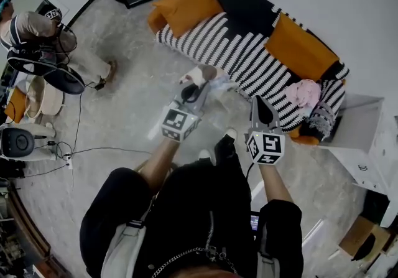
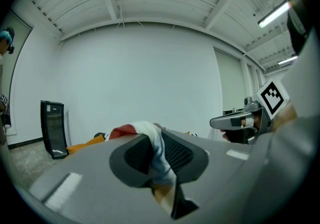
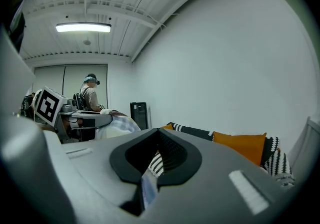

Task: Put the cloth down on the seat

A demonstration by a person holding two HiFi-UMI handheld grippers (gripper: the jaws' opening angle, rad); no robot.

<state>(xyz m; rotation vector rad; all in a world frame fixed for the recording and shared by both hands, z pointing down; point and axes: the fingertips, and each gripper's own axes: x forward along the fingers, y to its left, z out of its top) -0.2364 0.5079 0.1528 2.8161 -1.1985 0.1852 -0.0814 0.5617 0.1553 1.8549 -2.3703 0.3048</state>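
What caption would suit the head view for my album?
Left gripper and right gripper hold a cloth before a striped sofa.

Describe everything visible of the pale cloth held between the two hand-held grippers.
The thin, pale, faintly checked fabric cloth shows red, blue and orange patches at one end. It looks soft and crumpled. The left hand-held gripper pinches it in a bunch, and a bluish edge sits in the shut right hand-held gripper. It hangs slack between them, in front of the black-and-white striped sofa, not yet on the seat.
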